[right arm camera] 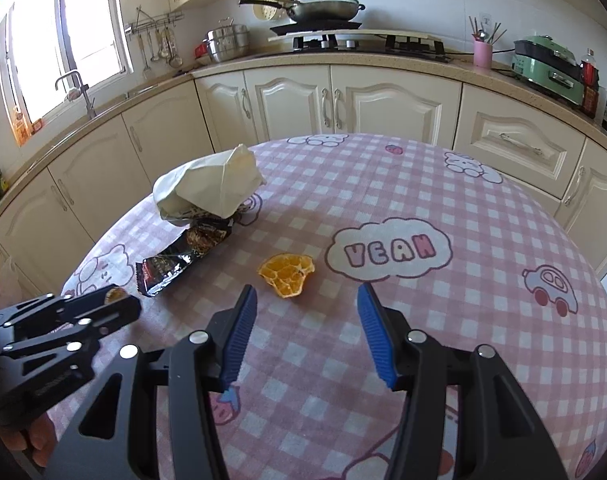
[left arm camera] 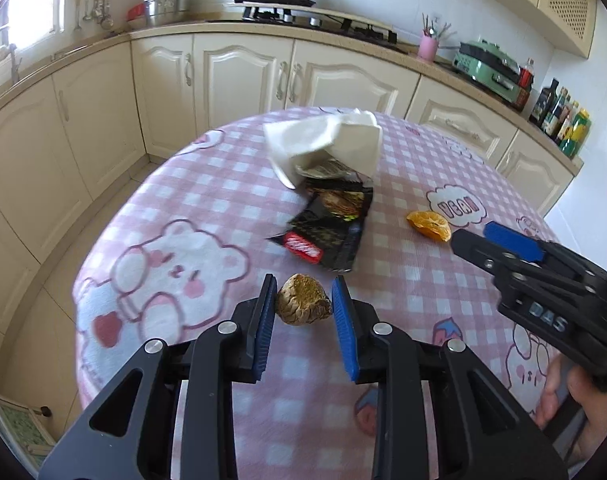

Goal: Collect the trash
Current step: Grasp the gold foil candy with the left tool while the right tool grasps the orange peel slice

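a brown dried fruit husk (left arm camera: 302, 300) lies on the pink checked surface (left arm camera: 403, 184), between the blue pads of the left tool (left arm camera: 303, 294); the left pad sits against its side, the right pad looks just beside it, so whether it is truly clenched on the husk cannot be told. beyond the husk lies a black snack wrapper (left arm camera: 329, 232), and beyond that a crumpled white paper (left arm camera: 327, 140) overlapping the wrapper's far end. to the right of the husk, well apart, an orange peel (right arm camera: 286, 274) rests on the surface. the right tool (right arm camera: 306, 300) hangs released near the peel, jaws apart with nothing between them.
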A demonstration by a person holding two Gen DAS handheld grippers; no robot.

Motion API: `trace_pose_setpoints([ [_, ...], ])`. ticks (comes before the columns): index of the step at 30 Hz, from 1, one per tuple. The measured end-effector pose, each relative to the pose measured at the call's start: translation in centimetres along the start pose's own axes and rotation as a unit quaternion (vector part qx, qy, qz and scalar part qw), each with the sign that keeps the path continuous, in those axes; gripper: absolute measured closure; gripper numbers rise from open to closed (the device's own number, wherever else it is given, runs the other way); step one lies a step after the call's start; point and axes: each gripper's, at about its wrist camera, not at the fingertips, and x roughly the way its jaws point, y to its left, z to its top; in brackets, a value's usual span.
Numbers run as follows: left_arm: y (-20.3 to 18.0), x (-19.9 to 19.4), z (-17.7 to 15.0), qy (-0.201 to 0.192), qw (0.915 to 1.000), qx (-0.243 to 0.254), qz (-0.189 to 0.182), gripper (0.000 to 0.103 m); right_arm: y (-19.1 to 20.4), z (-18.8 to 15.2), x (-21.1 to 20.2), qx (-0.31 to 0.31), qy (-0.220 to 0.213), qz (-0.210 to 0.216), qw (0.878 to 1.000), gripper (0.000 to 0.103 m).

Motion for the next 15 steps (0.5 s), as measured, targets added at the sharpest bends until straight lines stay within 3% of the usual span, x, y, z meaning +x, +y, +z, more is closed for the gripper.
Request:
trace_pose_setpoints([
  [12, 3.5, -0.9, 0.3, -0.017, 0.9991, -0.038, 0.013, 0.076, 1.7, 2.1, 4.4, -0.027, 0.049, -0.016, 0.998, 0.052],
  [13, 3.5, -0.9, 0.2, -0.017, 0.9991, -0.037, 0.011, 0.076, 1.9, 2.0, 4.5, -0.031, 0.053, -0.021, 0.998, 0.054],
  [14, 3.6, -1.0, 0.1, -0.017, 0.9991, -0.037, 0.01, 0.076, 2.1, 2.1, 4.5, -0.035, 0.052, -0.022, 0.998, 0.065],
  [15, 3.7, -1.1, 0.1, -0.018, 0.9991, -0.038, 0.008, 0.076, 2.2, 2.0, 4.5, -0.038, 0.05, -0.02, 0.998, 0.067],
])
